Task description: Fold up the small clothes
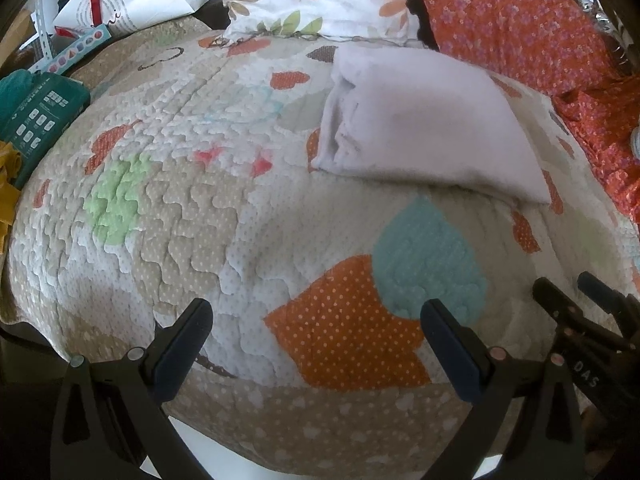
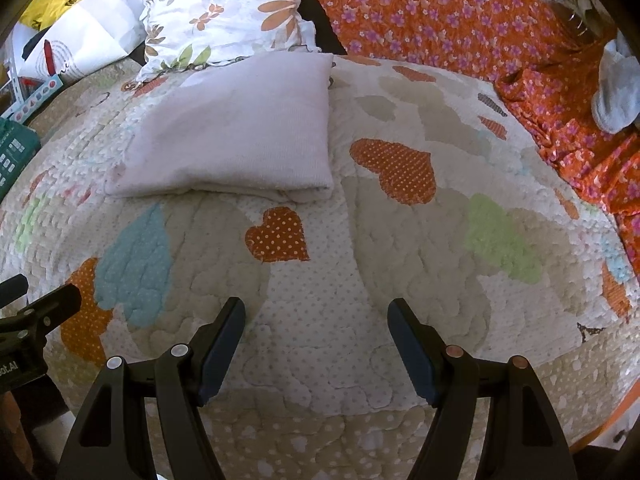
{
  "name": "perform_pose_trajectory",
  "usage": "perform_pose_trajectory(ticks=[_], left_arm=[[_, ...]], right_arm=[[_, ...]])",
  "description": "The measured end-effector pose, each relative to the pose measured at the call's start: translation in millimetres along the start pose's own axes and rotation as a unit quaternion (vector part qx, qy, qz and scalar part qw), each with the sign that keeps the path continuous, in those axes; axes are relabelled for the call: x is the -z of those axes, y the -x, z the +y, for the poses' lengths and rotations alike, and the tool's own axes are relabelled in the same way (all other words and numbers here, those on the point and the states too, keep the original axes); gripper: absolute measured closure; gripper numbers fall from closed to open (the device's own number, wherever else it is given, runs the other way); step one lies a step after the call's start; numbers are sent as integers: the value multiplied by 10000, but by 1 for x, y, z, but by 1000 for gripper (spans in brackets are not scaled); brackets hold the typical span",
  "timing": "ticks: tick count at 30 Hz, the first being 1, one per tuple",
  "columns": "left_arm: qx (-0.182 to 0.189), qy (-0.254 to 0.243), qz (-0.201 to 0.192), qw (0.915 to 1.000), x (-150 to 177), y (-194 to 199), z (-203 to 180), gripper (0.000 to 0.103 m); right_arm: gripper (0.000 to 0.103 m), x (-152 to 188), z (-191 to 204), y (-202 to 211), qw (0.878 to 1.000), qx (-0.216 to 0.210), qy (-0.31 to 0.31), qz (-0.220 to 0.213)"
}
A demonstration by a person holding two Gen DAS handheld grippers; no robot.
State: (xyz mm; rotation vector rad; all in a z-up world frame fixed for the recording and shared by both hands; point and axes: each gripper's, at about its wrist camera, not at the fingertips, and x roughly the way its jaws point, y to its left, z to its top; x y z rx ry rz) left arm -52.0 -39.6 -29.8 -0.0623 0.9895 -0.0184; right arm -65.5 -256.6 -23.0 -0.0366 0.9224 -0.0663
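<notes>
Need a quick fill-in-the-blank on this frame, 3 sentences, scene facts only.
1. The folded white garment lies on a quilt patterned with orange ____.
2. Both grippers, left and right, have their fingers ____, with nothing between them.
3. Behind the garment rests a floral ____.

Missing words: hearts; open; pillow

I'm looking at my left hand-held gripper in the lower frame: black angular arms, dark blue pads, round silver and copper-coloured pins. My right hand-held gripper is showing the same build, with white lettering at its neighbour's edge.
</notes>
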Motion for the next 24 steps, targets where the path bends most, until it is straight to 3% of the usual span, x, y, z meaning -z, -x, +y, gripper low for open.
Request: perform_pose_trajectory(ticks=[24], left_arm=[[-167,-173,-158,9996,2,4,-7,0]], right_arm=[[22,-1,1,1,9998,85,154,-88]])
